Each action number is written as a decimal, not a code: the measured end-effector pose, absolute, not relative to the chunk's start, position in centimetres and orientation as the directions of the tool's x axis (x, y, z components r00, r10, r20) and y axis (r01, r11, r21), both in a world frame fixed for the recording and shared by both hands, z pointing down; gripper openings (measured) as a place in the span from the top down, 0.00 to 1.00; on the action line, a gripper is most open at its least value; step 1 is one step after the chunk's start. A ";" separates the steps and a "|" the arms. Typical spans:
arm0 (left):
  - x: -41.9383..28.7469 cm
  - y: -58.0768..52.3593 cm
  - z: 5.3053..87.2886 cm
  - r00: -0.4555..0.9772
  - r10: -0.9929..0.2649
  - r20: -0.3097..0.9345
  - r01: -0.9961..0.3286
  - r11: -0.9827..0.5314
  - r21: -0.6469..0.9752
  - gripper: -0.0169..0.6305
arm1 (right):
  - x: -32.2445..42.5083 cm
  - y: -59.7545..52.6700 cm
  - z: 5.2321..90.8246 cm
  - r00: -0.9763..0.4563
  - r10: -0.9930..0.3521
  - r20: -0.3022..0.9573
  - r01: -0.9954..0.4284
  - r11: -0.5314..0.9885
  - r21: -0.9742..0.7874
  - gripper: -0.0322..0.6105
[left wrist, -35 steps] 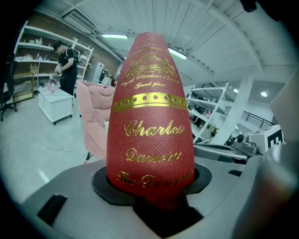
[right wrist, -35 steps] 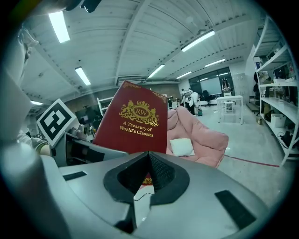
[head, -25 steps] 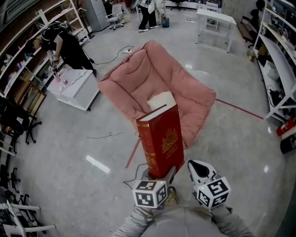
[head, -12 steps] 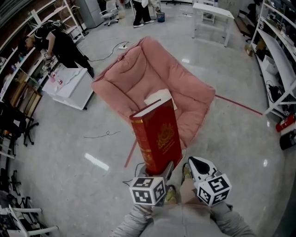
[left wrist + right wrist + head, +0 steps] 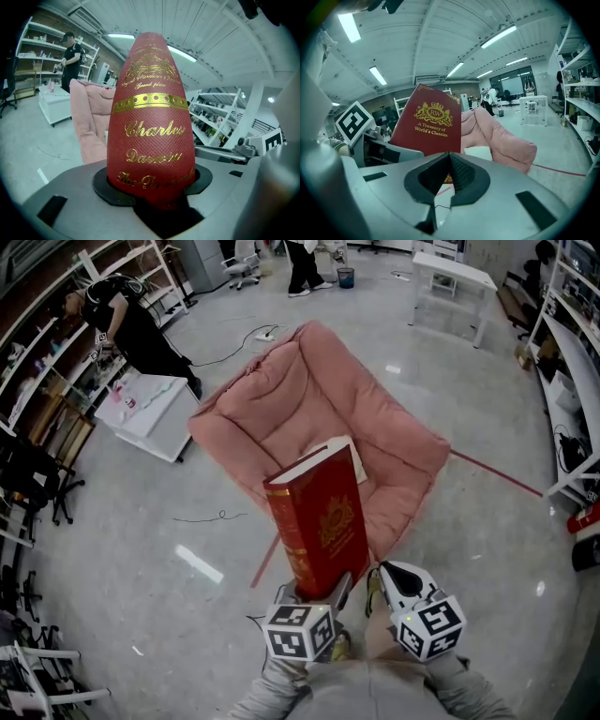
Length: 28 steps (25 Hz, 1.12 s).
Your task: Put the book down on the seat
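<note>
Thick red book (image 5: 319, 526) with gold lettering, upright in mid-air, just before the pink cushioned seat (image 5: 281, 399).

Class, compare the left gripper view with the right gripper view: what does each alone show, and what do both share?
Left only: the spine of the red hardback book, clamped in the left gripper, and a person in black at shelves. Right only: the book's crested front cover and the right gripper, jaws together, empty. Both: the book and the pink padded chair.

A white object (image 5: 348, 457) sits centrally on the pink seat (image 5: 281, 399).
</note>
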State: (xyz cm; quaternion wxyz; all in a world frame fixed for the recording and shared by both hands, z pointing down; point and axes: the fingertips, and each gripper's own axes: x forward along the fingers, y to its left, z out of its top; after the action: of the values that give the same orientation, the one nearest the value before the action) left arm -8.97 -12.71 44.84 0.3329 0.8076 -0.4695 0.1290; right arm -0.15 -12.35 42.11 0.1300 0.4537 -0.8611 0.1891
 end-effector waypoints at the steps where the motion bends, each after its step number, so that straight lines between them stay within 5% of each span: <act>1: -8.7 -13.5 44.9 0.523 -0.671 0.527 -0.846 -0.330 0.419 0.59 | 0.2 -13.2 42.2 -0.558 -0.726 0.401 -0.828 0.520 -0.210 0.94; 28: -3.1 -26.8 59.6 0.476 -0.523 0.707 -0.869 -0.157 0.469 0.59 | 5.6 -26.0 52.3 -0.560 -0.634 0.534 -0.827 0.473 -0.305 0.94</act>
State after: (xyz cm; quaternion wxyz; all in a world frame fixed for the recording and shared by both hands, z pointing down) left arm -3.11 -26.80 59.60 0.4445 0.7351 -0.4733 0.1948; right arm 5.63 -25.96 52.27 0.1764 0.4348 -0.8399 0.2728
